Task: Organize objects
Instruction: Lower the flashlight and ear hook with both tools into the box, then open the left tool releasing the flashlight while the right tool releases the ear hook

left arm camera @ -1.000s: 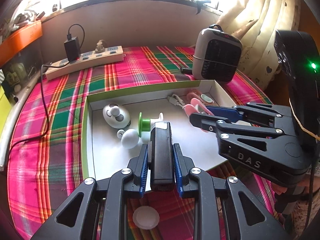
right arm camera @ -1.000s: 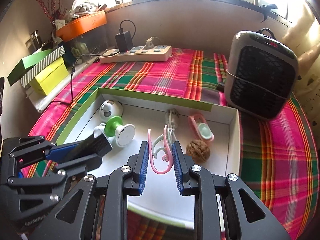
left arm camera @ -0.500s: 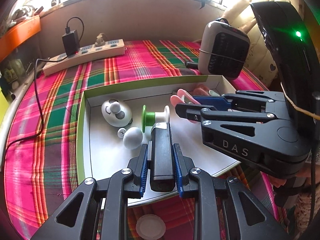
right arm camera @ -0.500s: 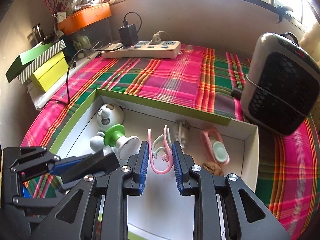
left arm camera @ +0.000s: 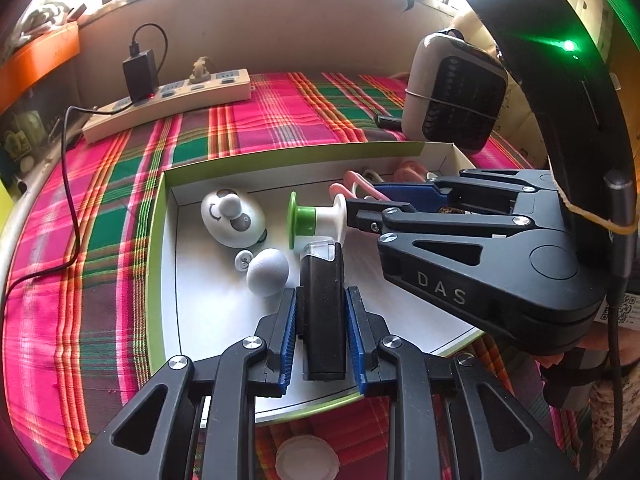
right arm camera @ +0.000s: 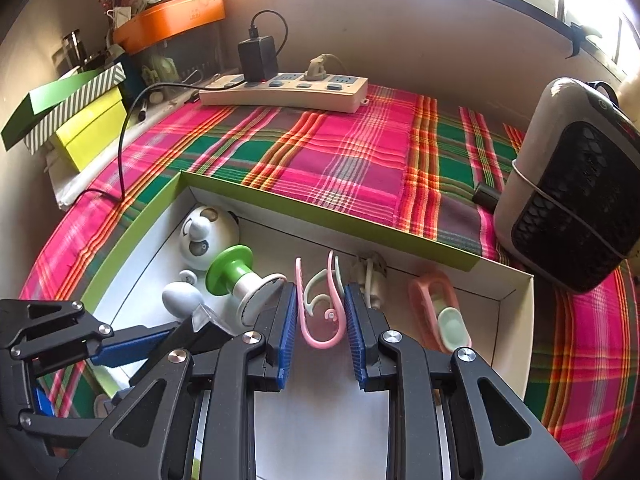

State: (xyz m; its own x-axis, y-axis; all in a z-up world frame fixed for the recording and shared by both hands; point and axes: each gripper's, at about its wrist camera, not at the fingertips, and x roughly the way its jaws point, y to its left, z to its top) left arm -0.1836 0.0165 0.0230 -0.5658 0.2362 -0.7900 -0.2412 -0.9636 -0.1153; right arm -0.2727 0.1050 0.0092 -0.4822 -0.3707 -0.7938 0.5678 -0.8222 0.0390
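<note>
The right hand-held gripper (right arm camera: 320,312) has advanced over the tray (left arm camera: 160,240), now nearer the far wall. Left hand-held gripper (left arm camera: 321,320) pinches a black stick (left arm camera: 322,312) above the tray. The right pinches a pink hook (right arm camera: 318,320); its body reads "DAS".

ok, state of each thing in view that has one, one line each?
left gripper: shut on a black bar
right gripper: shut on a pink hook
box: open, no lid on
power strip: black adapter plugged in
green spool: lying on its side
</note>
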